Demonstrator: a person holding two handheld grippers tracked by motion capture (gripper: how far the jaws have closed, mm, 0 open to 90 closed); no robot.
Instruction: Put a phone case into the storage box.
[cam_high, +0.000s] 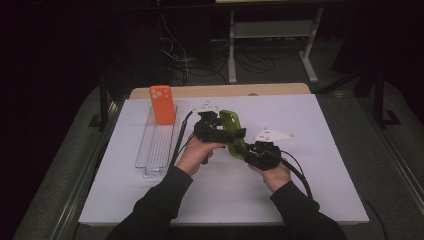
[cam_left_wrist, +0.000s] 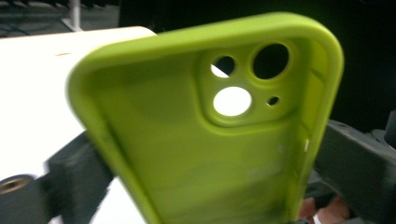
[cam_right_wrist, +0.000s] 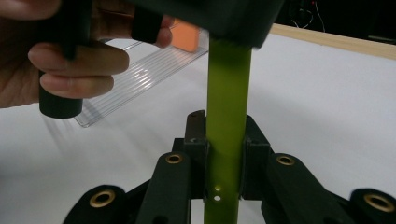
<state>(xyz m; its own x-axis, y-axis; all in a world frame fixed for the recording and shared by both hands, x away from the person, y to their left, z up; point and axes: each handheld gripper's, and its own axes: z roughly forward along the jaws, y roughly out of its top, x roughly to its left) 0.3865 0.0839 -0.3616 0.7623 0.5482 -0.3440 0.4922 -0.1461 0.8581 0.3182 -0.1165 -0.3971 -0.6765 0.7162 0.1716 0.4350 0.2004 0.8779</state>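
A: Lime-green soft silicone phone case (cam_high: 233, 134) held up above the white worktop (cam_high: 310, 165), right of the clear ribbed plastic tray (cam_high: 156, 145). Why edge-on?

B: Pinched at its bottom edge by the closed fingers of the right gripper (cam_high: 248, 152), likely to present the flat sides. Left gripper (cam_high: 235, 133) fingers spread around the width, whether pressing cannot tell.

A: Appearance?

B: Empty, inside hollow facing the left gripper; raised camera block with round holes, rounded corners. Orange phone case (cam_high: 162, 104) standing in the tray.

green case (cam_left_wrist: 187, 140) blurred, bottom cut off; orange case (cam_right_wrist: 187, 36) — mostly hidden
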